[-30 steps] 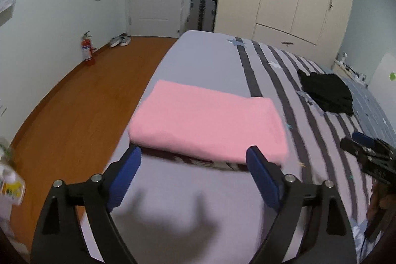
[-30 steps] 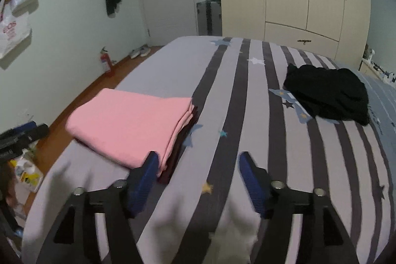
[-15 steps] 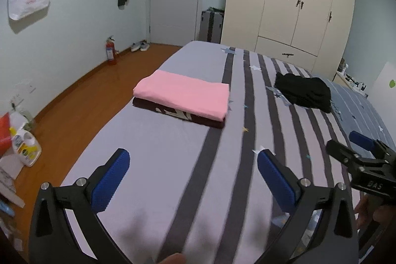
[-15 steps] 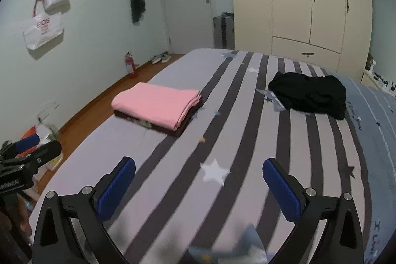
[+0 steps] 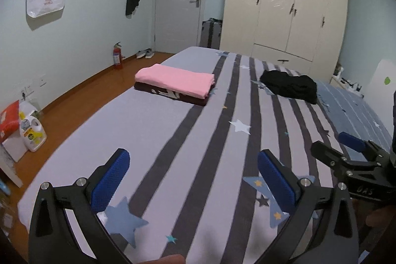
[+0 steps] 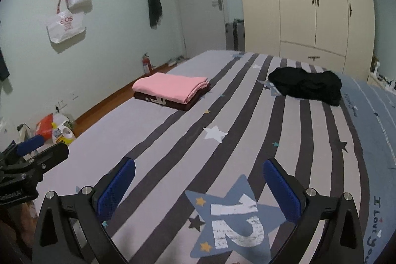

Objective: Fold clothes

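A folded pink garment (image 5: 175, 81) (image 6: 170, 85) lies on top of a folded dark maroon garment (image 5: 173, 97) (image 6: 170, 102) at the left side of the striped bed (image 5: 148, 130) (image 6: 321, 140). A crumpled black garment (image 5: 289, 85) (image 6: 307, 84) lies unfolded at the far right. My left gripper (image 5: 191, 178) hangs open above the near bed, holding nothing, far from both piles. My right gripper (image 6: 199, 186) is open too, empty, over a blue star print. Each gripper shows at the edge of the other's view.
Wooden floor (image 5: 74, 105) runs along the bed's left edge, with a detergent bottle (image 5: 32, 132), a red bag and a fire extinguisher (image 5: 117, 58) by the wall. A door, a suitcase (image 5: 210, 32) and cream wardrobes (image 5: 284, 11) stand beyond the bed.
Both grippers have pulled back from the pink pile toward the near end of the bed and risen; the pile now sits far off. Both stayed open.
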Demonstrator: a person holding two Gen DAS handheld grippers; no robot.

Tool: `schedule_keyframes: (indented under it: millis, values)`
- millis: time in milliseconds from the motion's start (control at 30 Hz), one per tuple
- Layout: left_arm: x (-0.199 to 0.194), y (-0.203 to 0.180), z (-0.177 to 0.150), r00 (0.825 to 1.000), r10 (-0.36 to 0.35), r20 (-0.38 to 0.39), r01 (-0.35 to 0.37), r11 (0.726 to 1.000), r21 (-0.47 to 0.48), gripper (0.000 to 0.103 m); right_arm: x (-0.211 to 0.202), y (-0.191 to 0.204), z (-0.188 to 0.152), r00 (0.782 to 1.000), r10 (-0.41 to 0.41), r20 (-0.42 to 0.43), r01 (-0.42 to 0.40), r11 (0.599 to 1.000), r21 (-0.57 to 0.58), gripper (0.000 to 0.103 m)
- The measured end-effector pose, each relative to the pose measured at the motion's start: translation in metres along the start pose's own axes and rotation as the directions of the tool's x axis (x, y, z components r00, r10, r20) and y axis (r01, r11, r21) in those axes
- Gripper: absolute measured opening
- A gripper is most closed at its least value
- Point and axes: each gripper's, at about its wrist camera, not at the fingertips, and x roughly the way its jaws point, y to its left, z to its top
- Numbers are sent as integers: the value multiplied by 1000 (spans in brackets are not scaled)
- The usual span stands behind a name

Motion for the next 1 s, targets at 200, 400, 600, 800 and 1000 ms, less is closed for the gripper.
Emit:
schedule_keyframes:
  millis: [200, 400, 600, 800, 1000]
  values:
    - [-35, -12, -42, 998, 7, 63, -9, 1000, 27, 102, -32, 16, -42, 995, 2, 95, 4, 998, -58, 102]
    - [-109, -14, -59, 996, 21, 86, -22, 1000, 1, 102, -101, 33, -65, 992, -31, 124, 38, 998, -48, 102]
    - [-191, -30, -57, 997, 28, 77, -28, 1000, -10, 102, -185, 45, -64, 992, -29, 121, 33, 999, -29, 102]
    - [-247, -45, -47, 989, 38, 141, -36, 999, -19, 102, -243, 46, -58, 989, -23, 149, 27, 999, -24, 102]
    - [-265, -55, -48, 987, 47, 151, -46, 999, -9, 102, -261, 44, -56, 987, -12, 161, 16, 1000, -25, 102]
